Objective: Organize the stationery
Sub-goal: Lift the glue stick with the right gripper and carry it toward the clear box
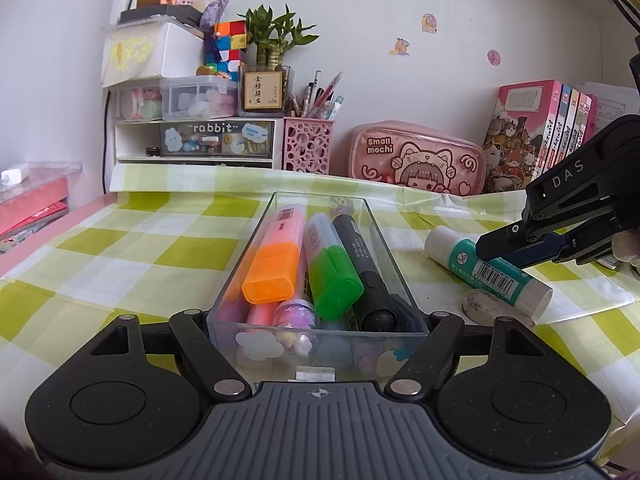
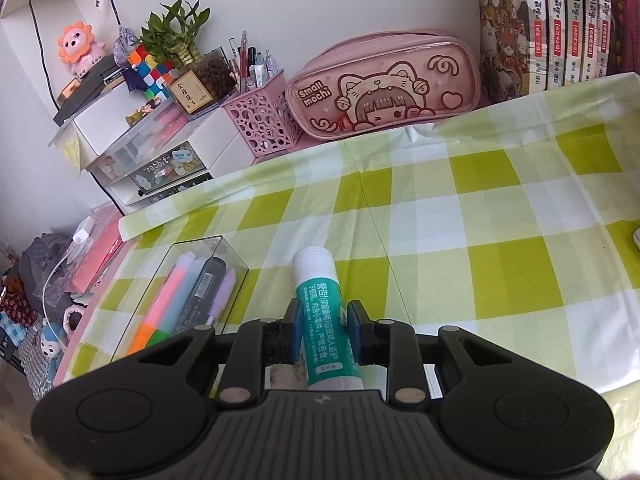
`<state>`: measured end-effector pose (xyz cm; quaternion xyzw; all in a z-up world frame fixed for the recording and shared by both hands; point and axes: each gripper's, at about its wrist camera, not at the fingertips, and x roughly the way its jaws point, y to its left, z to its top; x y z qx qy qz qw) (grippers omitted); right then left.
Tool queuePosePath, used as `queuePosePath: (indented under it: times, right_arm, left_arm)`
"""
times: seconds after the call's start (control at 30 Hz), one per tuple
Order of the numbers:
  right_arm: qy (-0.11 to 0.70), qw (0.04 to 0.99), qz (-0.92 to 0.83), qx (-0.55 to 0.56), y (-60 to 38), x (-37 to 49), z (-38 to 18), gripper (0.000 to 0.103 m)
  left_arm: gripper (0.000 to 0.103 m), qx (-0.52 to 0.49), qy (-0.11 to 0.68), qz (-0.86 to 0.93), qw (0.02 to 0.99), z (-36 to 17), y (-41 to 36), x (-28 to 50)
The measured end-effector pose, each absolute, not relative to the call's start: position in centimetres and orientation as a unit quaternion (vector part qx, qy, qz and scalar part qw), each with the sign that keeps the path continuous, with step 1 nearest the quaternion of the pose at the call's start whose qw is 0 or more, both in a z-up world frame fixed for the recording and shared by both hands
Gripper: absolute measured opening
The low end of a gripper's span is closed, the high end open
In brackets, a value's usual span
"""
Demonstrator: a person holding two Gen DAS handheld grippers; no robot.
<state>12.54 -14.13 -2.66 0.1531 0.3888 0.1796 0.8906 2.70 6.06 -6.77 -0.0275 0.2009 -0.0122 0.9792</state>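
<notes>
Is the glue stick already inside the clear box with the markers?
No, the white and teal glue stick lies on the checked tablecloth beside the clear plastic box, between the right gripper fingers.

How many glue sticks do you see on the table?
1. The glue stick lies on the checked cloth beside the clear tray, between the right tongs. Others may be hidden inside the tray.

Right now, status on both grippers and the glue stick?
Left gripper shut on clear tray. Right gripper astride glue stick, grip unconfirmed. Eraser beside glue stick.
</notes>
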Motion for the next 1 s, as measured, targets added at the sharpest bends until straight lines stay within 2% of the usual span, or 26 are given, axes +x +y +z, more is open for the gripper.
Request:
queuePosePath:
  times: [0.37, 0.6, 1.0]
  right_arm:
    - [0.405, 0.894, 0.168, 0.091, -10.6, 14.5, -1.8, 0.031]
    - [0.419, 0.893, 0.157, 0.054, -8.3, 15.5, -2.3, 0.038]
    - [0.447, 0.878, 0.135, 0.108, -7.1, 18.0, -2.6, 0.033]
  left_arm:
    - [0.075, -0.028, 0.201, -0.013, 0.979, -6.7, 6.0, 2.7]
    - [0.075, -0.028, 0.201, -0.013, 0.979, -6.7, 6.0, 2.7]
    - [0.075, -0.028, 0.201, -0.013, 0.979, -6.7, 6.0, 2.7]
